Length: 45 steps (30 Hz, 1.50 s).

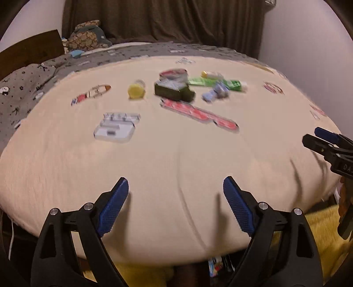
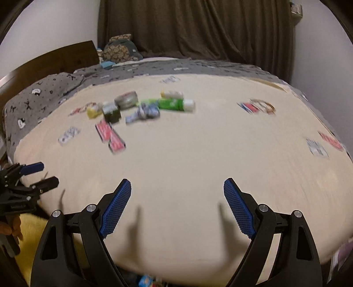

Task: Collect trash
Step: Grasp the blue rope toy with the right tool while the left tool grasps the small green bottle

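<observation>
Trash lies on a cream blanket (image 1: 154, 165) on a bed: a red wrapper (image 1: 198, 114), a dark green box (image 1: 174, 90), a yellow cap (image 1: 135, 90), a round tin (image 1: 174, 74), a green tube (image 1: 214, 82), a crumpled blue wrapper (image 1: 215, 93) and a clear plastic package (image 1: 115, 128). The same pile shows in the right wrist view, with the red wrapper (image 2: 110, 135) and green tube (image 2: 174, 103). My left gripper (image 1: 175, 183) is open and empty above the blanket's near edge. My right gripper (image 2: 177, 184) is open and empty, to the right of the left one.
A grey patterned duvet (image 1: 26, 88) and a wooden headboard (image 1: 28, 53) are at the left. A dark curtain (image 1: 163, 19) hangs behind. Printed patches (image 2: 256, 107) mark the blanket's right side. A yellow rug (image 1: 320, 234) lies below the bed edge.
</observation>
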{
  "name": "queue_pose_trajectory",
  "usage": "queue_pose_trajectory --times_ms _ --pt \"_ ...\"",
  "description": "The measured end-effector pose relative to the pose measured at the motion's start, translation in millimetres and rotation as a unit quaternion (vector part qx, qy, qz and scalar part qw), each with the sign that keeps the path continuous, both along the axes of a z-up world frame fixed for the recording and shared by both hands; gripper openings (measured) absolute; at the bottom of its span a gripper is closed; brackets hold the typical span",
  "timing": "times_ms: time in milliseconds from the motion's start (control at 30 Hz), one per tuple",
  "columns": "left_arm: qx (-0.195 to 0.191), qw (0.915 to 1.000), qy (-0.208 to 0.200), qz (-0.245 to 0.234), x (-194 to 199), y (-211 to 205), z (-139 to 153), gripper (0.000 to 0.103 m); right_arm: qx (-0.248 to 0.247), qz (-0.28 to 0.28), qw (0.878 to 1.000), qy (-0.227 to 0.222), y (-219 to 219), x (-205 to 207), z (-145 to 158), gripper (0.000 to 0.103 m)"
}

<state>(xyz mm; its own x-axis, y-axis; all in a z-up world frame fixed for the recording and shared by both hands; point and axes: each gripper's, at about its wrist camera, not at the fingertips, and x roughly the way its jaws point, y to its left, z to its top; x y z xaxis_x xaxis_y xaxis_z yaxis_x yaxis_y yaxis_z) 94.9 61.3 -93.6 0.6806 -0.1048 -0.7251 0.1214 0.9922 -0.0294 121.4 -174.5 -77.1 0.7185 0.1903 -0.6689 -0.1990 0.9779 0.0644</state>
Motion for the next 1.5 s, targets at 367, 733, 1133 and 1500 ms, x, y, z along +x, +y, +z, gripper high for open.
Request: queue_pose_trajectory --times_ms 367,733,1133,1500 --pt "0.002 0.9999 0.010 0.011 71 11 -6 0.083 0.060 0.030 0.998 0.020 53 119 -9 0.080" --pt "-0.021 0.9995 0.014 0.021 101 12 -4 0.083 0.060 0.014 0.994 0.086 81 182 -31 0.038" --pt "-0.043 0.9985 0.015 0.030 166 -28 7 0.083 -0.005 0.013 1.000 0.024 24 128 9 0.032" --pt "-0.037 0.9962 0.057 0.054 204 -33 -12 0.047 -0.051 0.005 0.999 -0.010 -20 77 30 0.033"
